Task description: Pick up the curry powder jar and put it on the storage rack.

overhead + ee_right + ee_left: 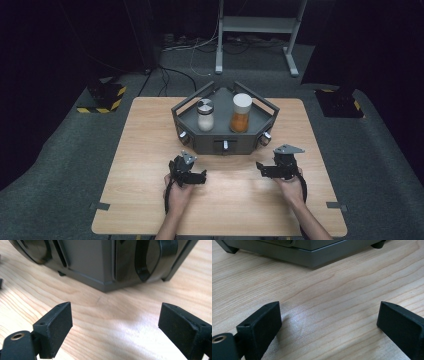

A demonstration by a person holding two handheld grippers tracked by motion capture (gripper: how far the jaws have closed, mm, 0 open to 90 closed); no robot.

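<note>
both claws sit low on the table in front of the grey rack, well apart: left claw spread and empty, right claw spread and empty too. the rack (two jars in it) is just ahead. best to approach level, square each claw to a rack corner and avoid clipping the knobs.

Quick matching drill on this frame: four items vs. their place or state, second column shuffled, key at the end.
1. white-lidded jar
2. metal-lidded jar
3. left gripper
4. grey tray

A. holds white contents
B. open, over bare wood
C. holds orange contents
D. carries both jars, knobs on its front

Pairs: 1-C, 2-A, 3-B, 4-D
</note>
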